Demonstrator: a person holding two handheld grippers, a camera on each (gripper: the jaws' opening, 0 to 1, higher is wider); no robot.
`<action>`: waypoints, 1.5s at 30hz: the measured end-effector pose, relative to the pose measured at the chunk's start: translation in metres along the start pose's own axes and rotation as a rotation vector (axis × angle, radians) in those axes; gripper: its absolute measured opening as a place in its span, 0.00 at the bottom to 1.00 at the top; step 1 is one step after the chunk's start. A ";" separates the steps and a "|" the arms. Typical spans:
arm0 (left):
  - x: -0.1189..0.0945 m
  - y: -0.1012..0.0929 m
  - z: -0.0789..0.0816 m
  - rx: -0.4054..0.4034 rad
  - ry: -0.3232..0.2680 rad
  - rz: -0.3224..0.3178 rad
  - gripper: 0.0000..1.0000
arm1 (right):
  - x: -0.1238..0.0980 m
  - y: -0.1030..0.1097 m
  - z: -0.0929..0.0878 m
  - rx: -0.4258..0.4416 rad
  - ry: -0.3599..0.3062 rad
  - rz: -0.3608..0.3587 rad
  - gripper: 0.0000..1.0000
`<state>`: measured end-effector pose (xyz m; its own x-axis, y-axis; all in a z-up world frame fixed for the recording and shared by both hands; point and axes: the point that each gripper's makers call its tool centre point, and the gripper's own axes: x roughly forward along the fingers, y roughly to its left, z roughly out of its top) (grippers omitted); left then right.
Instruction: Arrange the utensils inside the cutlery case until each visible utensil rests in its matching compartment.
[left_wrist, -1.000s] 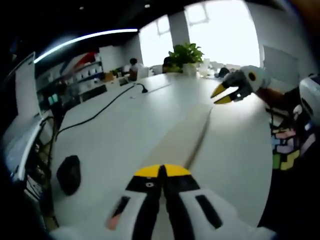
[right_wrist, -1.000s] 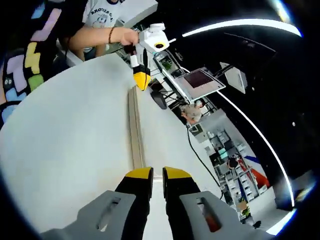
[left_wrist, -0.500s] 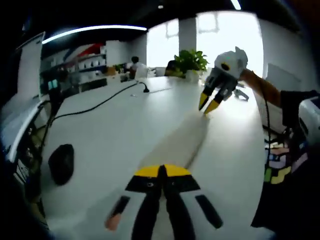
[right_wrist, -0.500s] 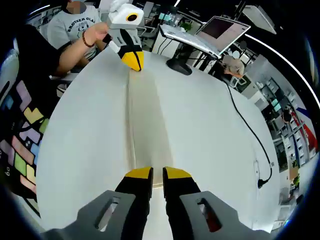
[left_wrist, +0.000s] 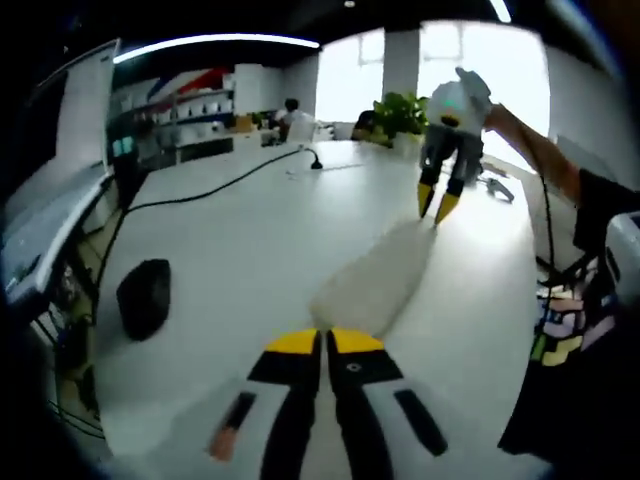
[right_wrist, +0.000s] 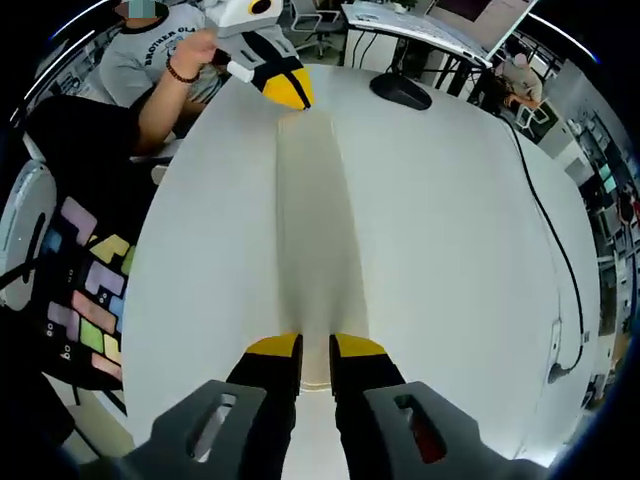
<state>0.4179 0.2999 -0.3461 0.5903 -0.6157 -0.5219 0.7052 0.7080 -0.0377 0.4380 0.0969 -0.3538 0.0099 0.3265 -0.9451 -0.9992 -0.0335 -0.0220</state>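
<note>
We hold the pale cutlery case (right_wrist: 310, 250) mid-frame between both claws: left claw (left_wrist: 327, 342) closed, right claw (right_wrist: 316, 347) nearly closed, on opposite ends above the table (right_wrist: 450, 250). If one end slips, it may tip

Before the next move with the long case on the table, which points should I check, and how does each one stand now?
1. Right gripper holds the case: the jaws stand narrow with the case's near end between them. Ok.
2. Left gripper holds the other end: its jaws are together at the case's edge, but a real grip is unclear. Cannot tell.
3. Utensils are visible: none can be made out on the pale case. Cannot tell.
4. Case lies flat on the table: cannot tell.
5. Nothing crowds the case: the black mouse and the cable lie apart from it. Ok.
</note>
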 end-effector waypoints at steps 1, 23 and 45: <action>-0.001 -0.001 -0.003 0.030 0.017 -0.009 0.03 | 0.000 0.000 -0.001 0.014 0.005 0.004 0.11; 0.024 -0.012 -0.010 0.051 0.012 -0.097 0.26 | 0.004 -0.001 0.000 0.014 0.074 0.027 0.11; 0.027 -0.006 -0.010 0.089 -0.035 -0.121 0.25 | 0.001 -0.005 0.040 0.045 0.058 0.027 0.06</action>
<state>0.4256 0.2822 -0.3689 0.5113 -0.7074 -0.4880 0.8030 0.5956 -0.0220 0.4416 0.1352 -0.3420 -0.0160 0.2710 -0.9625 -0.9999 0.0017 0.0171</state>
